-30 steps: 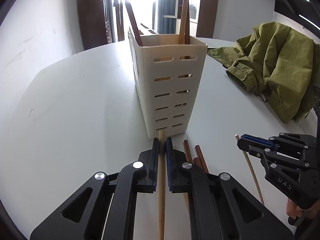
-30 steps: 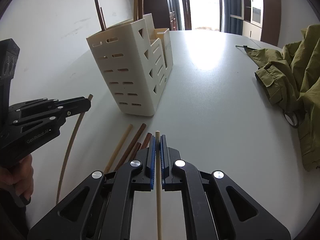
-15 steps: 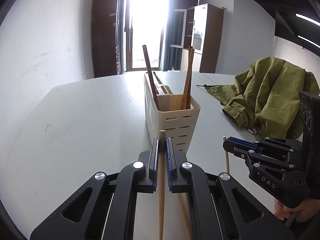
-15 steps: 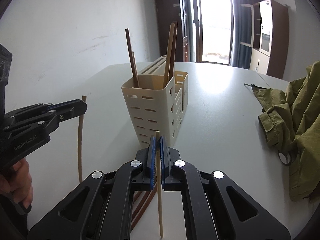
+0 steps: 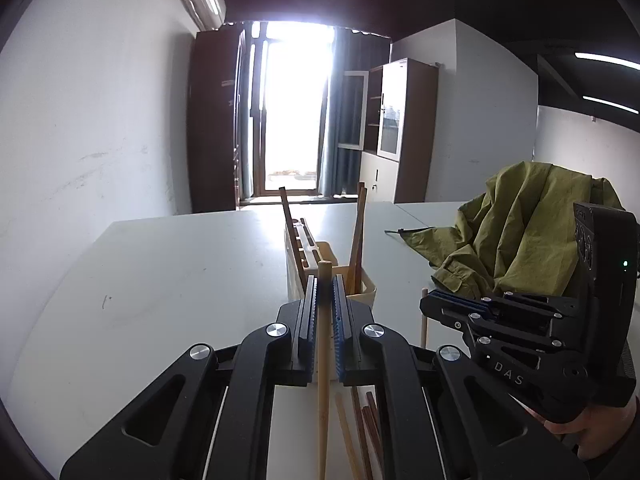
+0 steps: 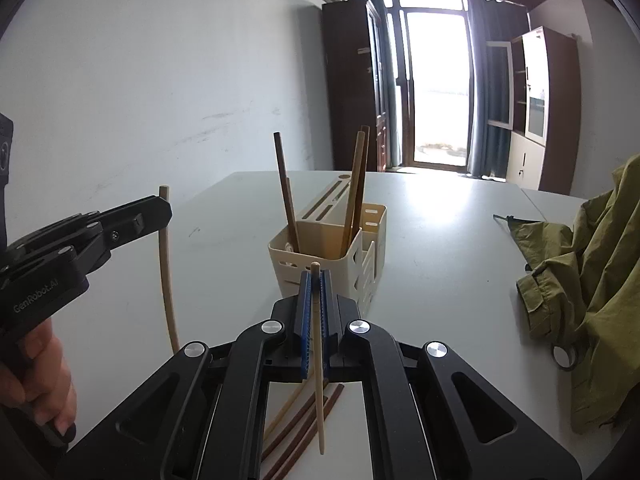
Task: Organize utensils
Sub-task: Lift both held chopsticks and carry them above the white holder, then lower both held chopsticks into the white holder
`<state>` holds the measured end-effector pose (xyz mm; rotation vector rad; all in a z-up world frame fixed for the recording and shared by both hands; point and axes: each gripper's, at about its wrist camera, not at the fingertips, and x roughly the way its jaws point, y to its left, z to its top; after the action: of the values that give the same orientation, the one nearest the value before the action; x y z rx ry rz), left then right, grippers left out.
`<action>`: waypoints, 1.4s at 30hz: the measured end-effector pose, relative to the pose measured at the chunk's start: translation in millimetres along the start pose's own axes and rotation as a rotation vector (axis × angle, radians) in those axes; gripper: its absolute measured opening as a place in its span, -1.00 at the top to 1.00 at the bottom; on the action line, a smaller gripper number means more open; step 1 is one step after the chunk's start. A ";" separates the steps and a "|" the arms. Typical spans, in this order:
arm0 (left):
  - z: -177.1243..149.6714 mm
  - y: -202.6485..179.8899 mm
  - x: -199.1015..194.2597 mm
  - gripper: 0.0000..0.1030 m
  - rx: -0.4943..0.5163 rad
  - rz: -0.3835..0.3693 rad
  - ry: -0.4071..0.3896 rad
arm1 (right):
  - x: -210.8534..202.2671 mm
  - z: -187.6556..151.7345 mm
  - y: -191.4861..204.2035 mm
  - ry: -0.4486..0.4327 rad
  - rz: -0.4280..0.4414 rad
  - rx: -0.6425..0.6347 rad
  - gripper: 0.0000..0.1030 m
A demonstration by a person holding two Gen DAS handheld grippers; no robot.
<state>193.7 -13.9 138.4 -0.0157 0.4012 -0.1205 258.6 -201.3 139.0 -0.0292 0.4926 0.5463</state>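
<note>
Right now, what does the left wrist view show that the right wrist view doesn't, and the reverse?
Only the left wrist view: the right gripper seen from the side, with just the tip of its chopstick showing.

Only the right wrist view: the full hanging length of the left gripper's chopstick, and the holder's slotted side compartment.

Both: the cream utensil holder with chopsticks standing in it, the loose chopsticks lying on the white table, the green jacket, and each gripper shut on one light chopstick.
</note>
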 end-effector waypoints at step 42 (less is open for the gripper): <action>64.0 -6.7 -17.2 0.88 -0.090 0.071 -0.557 | -31.7 74.0 -26.4 -0.466 0.195 0.002 0.91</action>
<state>202.3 -19.0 204.2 -0.1213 -0.1499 -0.0245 281.0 -228.0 216.2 0.1476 0.0401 0.7196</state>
